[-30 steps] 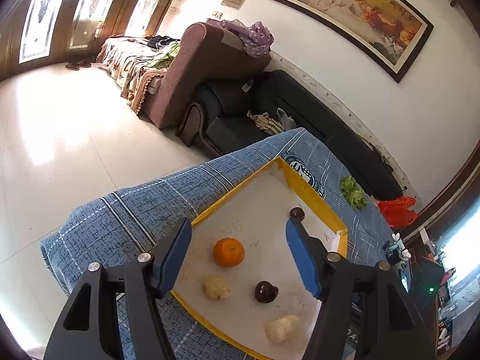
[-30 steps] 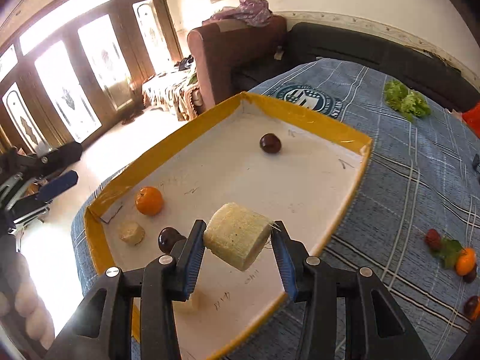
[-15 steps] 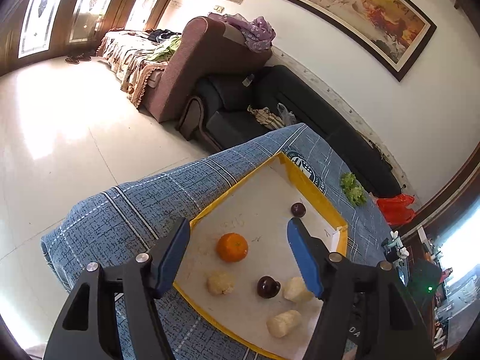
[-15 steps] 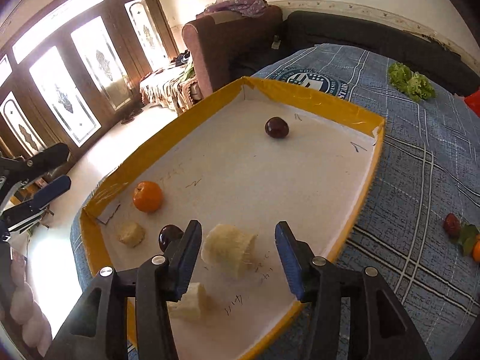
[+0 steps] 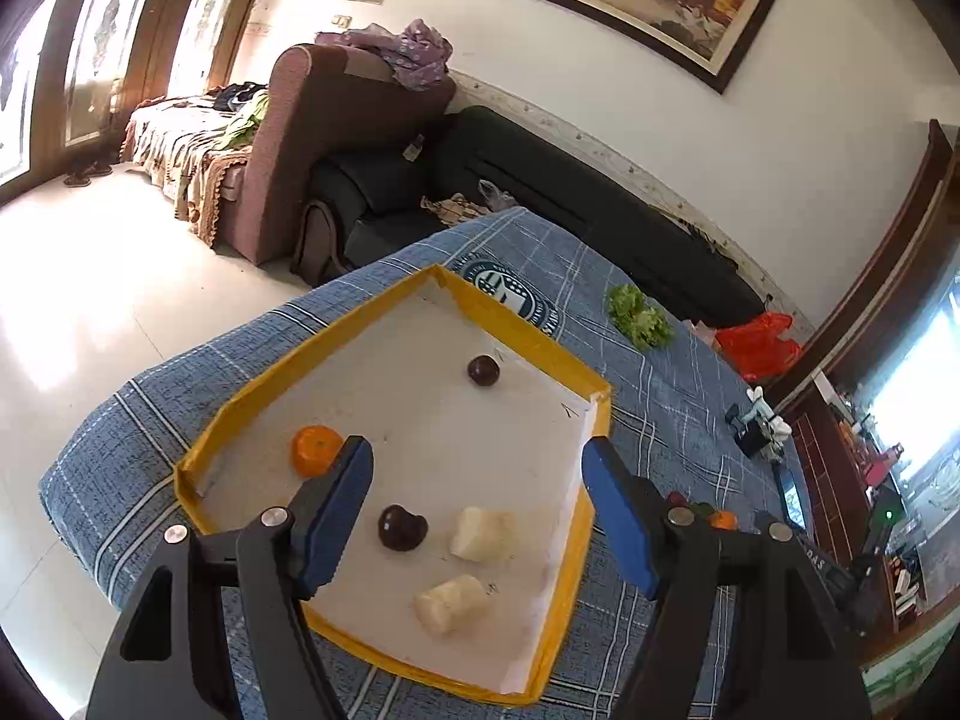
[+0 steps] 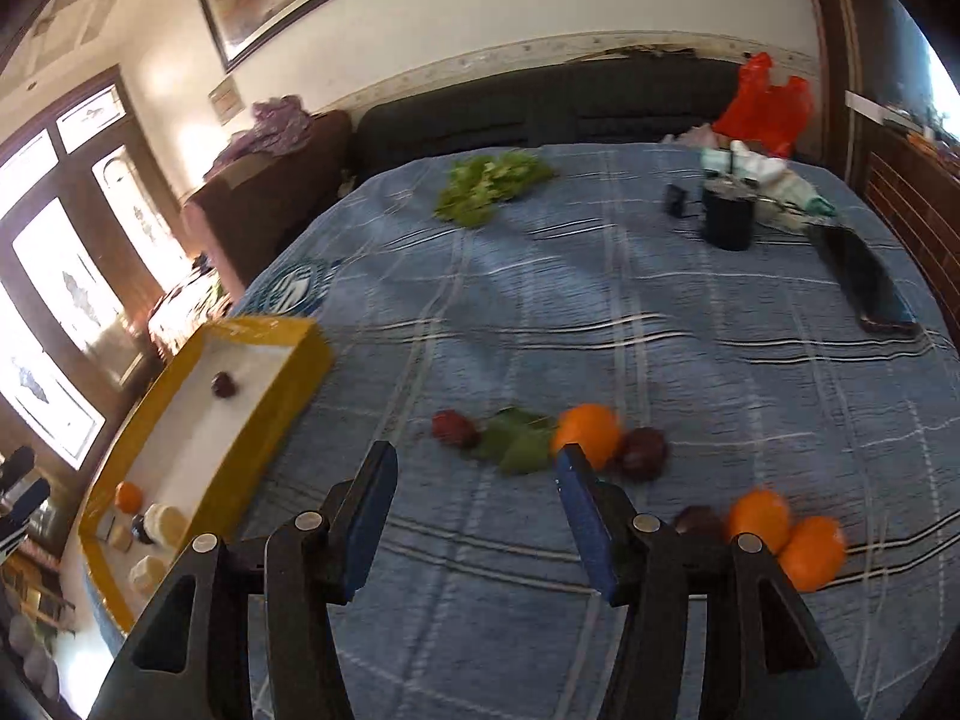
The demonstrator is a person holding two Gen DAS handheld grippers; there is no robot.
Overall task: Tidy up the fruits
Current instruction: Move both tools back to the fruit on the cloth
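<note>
Right wrist view: the right gripper (image 6: 474,504) hangs empty, its jaws having just been opening, nothing between them. Loose fruit lies on the blue checked tabletop (image 6: 660,312) at centre and lower right; the nearest orange (image 6: 585,433) touches a dark plum (image 6: 645,450). The yellow tray (image 6: 252,414) sits at left. Left wrist view: the left gripper (image 5: 477,510) is likewise released and empty above the tray. Judged best: straddle the orange squarely, clear of the plum, before closing.

Blue plaid cloth (image 6: 540,300) covers the table — yellow-rimmed tray (image 6: 288,384); lettuce (image 6: 486,186); loose oranges (image 6: 585,433).
</note>
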